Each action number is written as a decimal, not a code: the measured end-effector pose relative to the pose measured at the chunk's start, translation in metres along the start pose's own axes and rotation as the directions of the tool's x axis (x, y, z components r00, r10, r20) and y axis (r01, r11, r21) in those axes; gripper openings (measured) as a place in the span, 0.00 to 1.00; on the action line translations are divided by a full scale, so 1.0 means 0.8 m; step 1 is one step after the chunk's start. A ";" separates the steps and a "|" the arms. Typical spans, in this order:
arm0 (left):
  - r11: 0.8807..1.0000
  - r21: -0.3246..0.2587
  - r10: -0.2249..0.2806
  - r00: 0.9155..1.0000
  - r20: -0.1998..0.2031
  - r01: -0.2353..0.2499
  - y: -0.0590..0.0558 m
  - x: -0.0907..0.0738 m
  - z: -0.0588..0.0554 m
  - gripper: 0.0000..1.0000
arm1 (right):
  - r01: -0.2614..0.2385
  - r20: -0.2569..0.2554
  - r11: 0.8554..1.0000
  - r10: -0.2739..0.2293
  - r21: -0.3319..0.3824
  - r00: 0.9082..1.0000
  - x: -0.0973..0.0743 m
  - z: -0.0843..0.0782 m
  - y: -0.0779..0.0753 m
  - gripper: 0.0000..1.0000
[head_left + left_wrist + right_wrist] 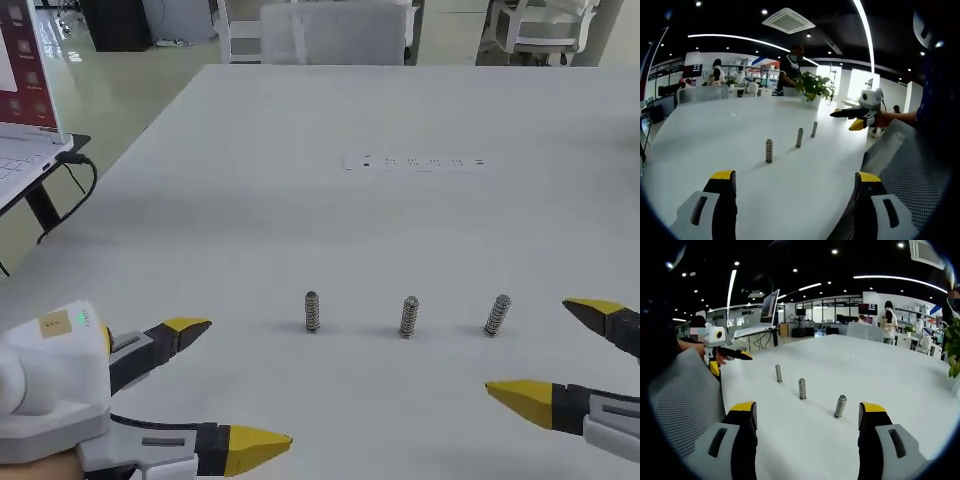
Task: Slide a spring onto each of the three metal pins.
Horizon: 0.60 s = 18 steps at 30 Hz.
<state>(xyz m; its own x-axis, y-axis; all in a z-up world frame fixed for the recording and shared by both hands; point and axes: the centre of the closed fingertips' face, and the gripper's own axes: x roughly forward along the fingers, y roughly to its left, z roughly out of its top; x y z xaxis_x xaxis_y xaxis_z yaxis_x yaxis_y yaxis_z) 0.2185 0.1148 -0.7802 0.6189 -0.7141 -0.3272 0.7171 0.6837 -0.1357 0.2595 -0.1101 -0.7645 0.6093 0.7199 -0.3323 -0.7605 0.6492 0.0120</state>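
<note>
Three metal pins stand in a row on the white table, each with a grey spring around it: the left spring (312, 312), the middle spring (409, 317) and the right spring (497, 315). The same row shows in the left gripper view, nearest spring (769, 150), and in the right gripper view, nearest spring (840, 406). My left gripper (235, 385) is at the lower left, open, nothing between its yellow tips. At the lower right my right gripper (560, 355) is open too, just right of the right spring.
A laptop (22, 110) on a stand with a black cable sits at the far left beyond the table's edge. A faint strip of marks (415, 162) lies mid-table. Chairs (335, 32) line the far side. A potted plant (812, 87) stands at one end.
</note>
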 end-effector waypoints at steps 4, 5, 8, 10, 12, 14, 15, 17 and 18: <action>1.000 0.001 0.002 1.000 0.008 -0.002 0.001 0.000 0.003 0.95 | -0.002 -0.011 1.000 0.002 0.001 1.000 0.000 -0.004 0.003 0.83; 1.000 0.001 0.001 1.000 0.010 -0.001 0.001 0.000 0.004 0.95 | -0.002 -0.010 1.000 0.002 0.003 1.000 0.000 -0.003 0.003 0.83; 1.000 0.005 0.000 1.000 0.008 0.000 0.000 0.001 0.005 0.95 | 0.002 -0.011 1.000 -0.002 -0.001 1.000 -0.001 -0.002 0.001 0.83; 1.000 0.003 -0.001 1.000 0.009 0.001 0.000 0.001 0.006 0.94 | 0.003 -0.009 1.000 -0.003 0.001 1.000 -0.002 0.000 0.000 0.83; 1.000 0.004 -0.003 1.000 0.010 0.003 -0.001 0.001 0.006 0.94 | 0.006 -0.008 1.000 -0.006 -0.002 1.000 -0.003 0.002 0.000 0.83; 1.000 0.006 -0.004 1.000 0.009 0.004 -0.001 0.002 0.006 0.94 | 0.007 -0.008 1.000 -0.007 -0.001 1.000 -0.004 0.002 -0.001 0.83; 1.000 0.006 -0.003 1.000 0.010 0.003 -0.001 0.002 0.006 0.94 | 0.008 -0.008 1.000 -0.008 -0.004 1.000 -0.005 0.002 -0.001 0.83; 1.000 0.005 -0.005 1.000 0.011 0.005 -0.002 0.002 0.006 0.94 | 0.008 -0.009 1.000 -0.008 -0.004 1.000 -0.005 0.003 -0.001 0.83; 1.000 0.006 -0.005 1.000 0.009 0.005 -0.002 0.002 0.007 0.94 | 0.008 -0.008 1.000 -0.008 -0.003 1.000 -0.006 0.002 -0.002 0.83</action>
<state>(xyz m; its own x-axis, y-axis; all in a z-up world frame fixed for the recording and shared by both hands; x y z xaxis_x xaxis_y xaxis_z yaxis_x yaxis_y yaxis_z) 0.2199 0.1116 -0.7756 0.6180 -0.7190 -0.3178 0.7223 0.6790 -0.1316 0.2582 -0.1137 -0.7611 0.6135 0.7127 -0.3401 -0.7563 0.6542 0.0067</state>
